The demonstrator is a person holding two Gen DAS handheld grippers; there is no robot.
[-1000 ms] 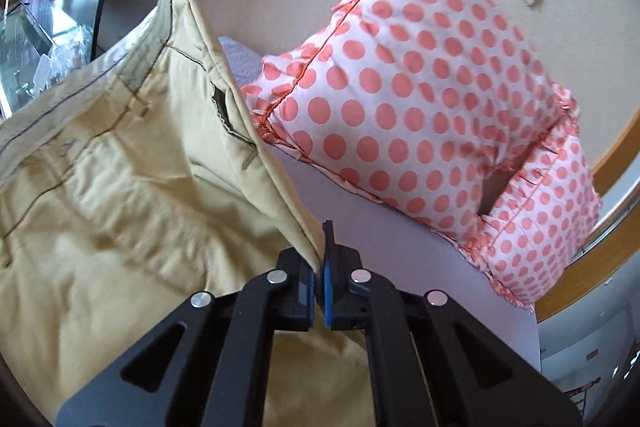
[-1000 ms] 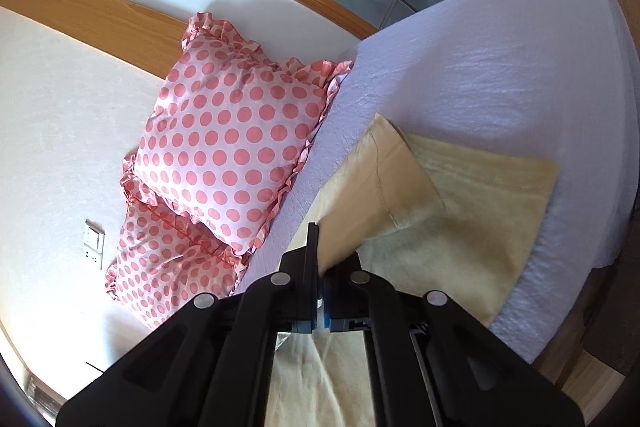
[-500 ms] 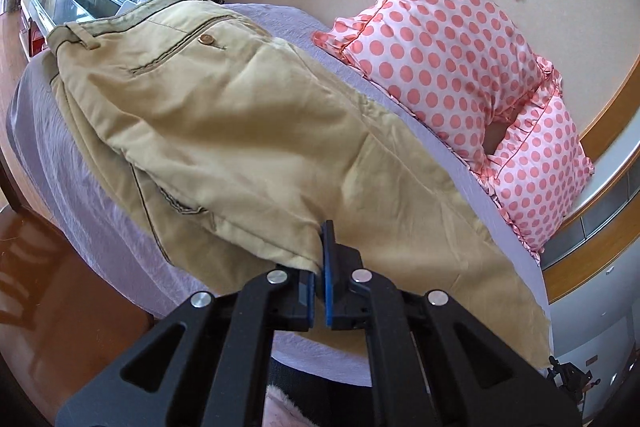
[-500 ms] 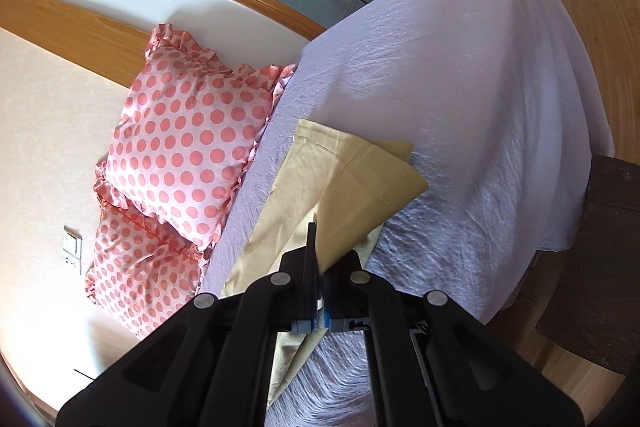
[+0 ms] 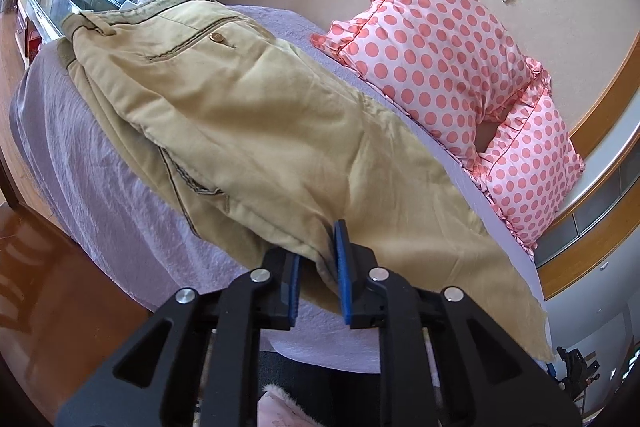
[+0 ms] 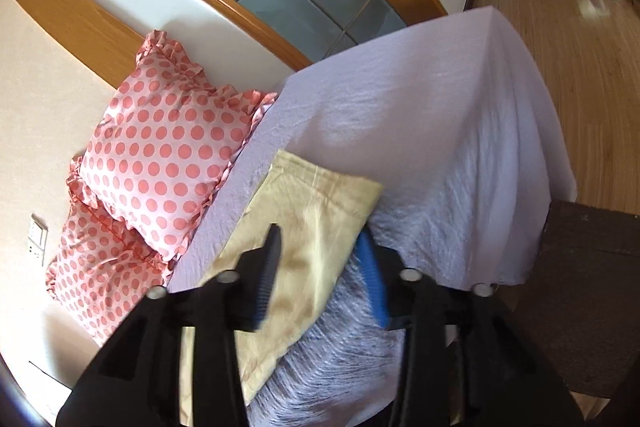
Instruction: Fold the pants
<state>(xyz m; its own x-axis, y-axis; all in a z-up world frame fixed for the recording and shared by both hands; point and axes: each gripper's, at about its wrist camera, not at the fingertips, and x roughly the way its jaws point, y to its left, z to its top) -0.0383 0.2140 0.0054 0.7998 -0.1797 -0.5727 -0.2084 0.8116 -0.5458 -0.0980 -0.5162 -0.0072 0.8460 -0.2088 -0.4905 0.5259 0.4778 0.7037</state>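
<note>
One pair khaki pants (image 5: 280, 131), lying on bed (image 5: 104, 179); left gripper (image 5: 318, 267) and right gripper (image 6: 322, 267) both spread, fabric edge between left's pads.

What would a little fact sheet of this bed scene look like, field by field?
item: tan pants, lying lengthwise on the bed
surface: lilac sheet
waistband: far end in the left view, button pocket up
left tool: open, fabric edge between its pads
right tool: open, over the hem
nearby: two polka-dot pillows against the wall
</note>
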